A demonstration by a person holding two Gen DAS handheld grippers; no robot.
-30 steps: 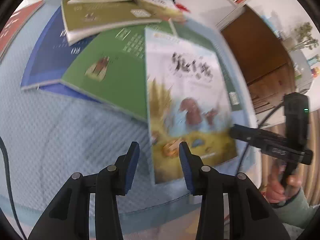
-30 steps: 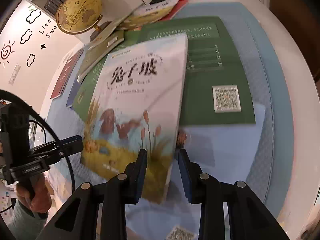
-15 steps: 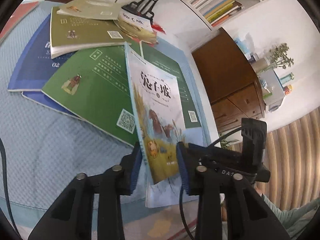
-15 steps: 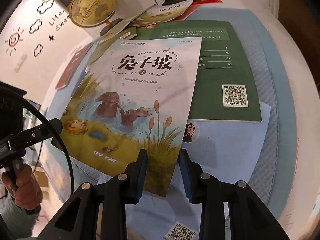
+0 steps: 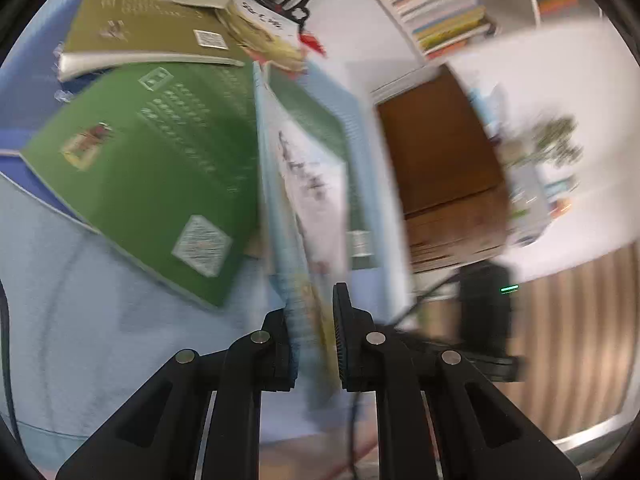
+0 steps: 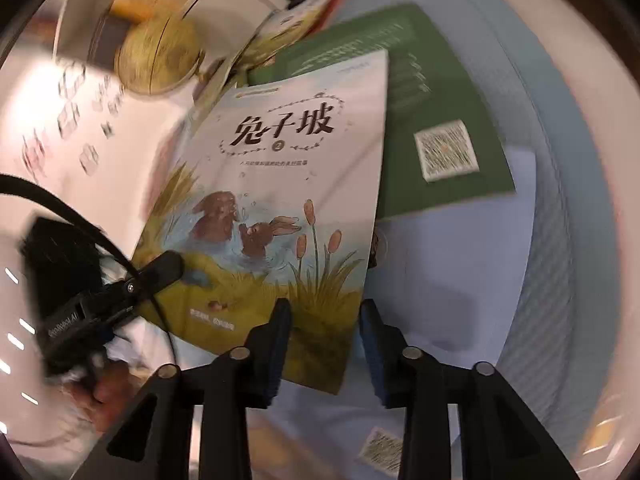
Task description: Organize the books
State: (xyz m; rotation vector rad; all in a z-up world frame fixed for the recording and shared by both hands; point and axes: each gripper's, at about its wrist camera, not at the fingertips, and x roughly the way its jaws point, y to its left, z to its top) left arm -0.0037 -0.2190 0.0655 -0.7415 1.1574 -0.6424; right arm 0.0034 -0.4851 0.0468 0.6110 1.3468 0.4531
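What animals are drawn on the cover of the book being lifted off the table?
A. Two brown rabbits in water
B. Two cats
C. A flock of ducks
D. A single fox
A: in the right wrist view the rabbit book shows two brown rabbits splashing in water beside cattails.

Bright daylight, heavy motion blur in both views — fisheye edges bend and darken.

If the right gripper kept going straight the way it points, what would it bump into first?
Probably the rabbit book. Its bottom edge sits right between the opening fingers of the right gripper, though the pads no longer press it. The left gripper holds that book's edge. Depth is hard to judge.
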